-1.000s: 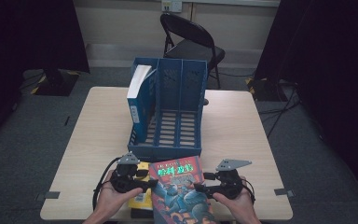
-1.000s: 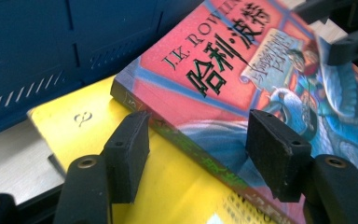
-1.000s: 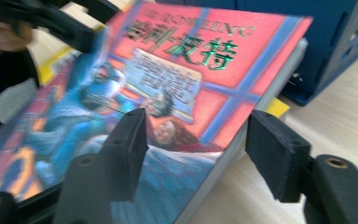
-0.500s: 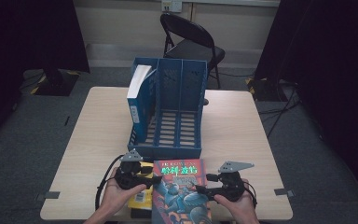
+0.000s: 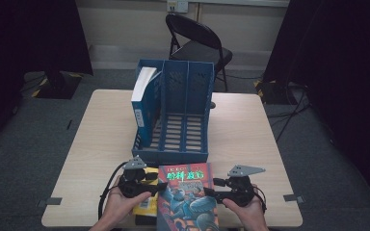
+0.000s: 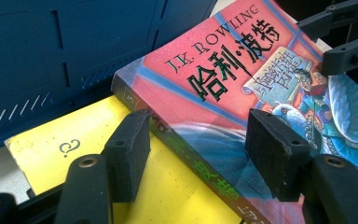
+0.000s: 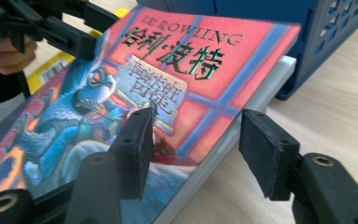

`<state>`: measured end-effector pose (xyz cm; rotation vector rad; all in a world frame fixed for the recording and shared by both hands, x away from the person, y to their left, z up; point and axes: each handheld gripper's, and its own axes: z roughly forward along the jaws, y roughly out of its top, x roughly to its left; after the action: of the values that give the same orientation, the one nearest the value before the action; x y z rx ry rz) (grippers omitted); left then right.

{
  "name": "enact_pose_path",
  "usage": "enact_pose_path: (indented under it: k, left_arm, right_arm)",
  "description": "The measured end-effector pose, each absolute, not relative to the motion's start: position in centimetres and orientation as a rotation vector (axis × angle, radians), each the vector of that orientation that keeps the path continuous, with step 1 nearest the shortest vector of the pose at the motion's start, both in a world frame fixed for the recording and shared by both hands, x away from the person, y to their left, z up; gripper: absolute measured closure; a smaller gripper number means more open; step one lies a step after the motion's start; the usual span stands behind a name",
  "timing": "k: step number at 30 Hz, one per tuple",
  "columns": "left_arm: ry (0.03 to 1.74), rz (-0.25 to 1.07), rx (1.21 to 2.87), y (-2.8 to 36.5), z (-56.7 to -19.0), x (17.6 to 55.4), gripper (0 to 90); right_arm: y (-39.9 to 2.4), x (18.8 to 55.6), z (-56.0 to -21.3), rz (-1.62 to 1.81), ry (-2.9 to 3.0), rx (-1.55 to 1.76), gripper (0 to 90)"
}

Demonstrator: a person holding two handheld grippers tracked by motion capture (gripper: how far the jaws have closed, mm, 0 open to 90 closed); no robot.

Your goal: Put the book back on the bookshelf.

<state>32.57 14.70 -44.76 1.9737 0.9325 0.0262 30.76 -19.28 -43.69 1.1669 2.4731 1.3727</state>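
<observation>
Red paperback (image 5: 187, 199) lying flat at the near table edge, between the 2 grippers and on top of a yellow book (image 5: 144, 204)

Left gripper (image 6: 193, 149) set at the book's spine side, jaws about half open and straddling that edge: 1 pad (image 6: 128, 151) over the yellow cover just left of the spine, the other pad (image 6: 275, 156) over the red cover. Not clamped; whether either pad presses on the cover cannot be told

Right gripper (image 7: 198, 149) at the opposite, page-edge side, jaws also roughly half open, having just been closing. 1 pad (image 7: 135, 149) above the cover art, the other pad (image 7: 268, 156) out past the white page edge over bare table (image 7: 335, 116). Book edge between the jaws, no squeeze visible

Blue file rack (image 5: 173, 115) standing just beyond both grippers, its low front wall close to the book's far end, with 1 blue-and-white book (image 5: 142, 103) upright in the leftmost of its 3 slots
</observation>
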Motion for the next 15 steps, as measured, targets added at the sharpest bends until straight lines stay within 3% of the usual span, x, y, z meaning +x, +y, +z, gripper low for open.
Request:
enact_pose_path:
  k: [6,7,15]
  left_arm:
    - [0.935,0.029,1.965,14.7,-44.8,32.5,40.0]
    - [0.936,0.027,1.962,14.7,-44.8,32.5,40.0]
    - [0.933,0.026,1.960,14.8,-44.9,32.5,40.0]
  right_arm:
    - [-19.6,30.8,-43.6,1.459,2.477,1.182,47.7]
    - [-19.6,30.9,-43.8,1.479,2.497,1.188,53.7]
    - [-18.3,31.8,-43.9,1.499,2.523,1.201,50.4]
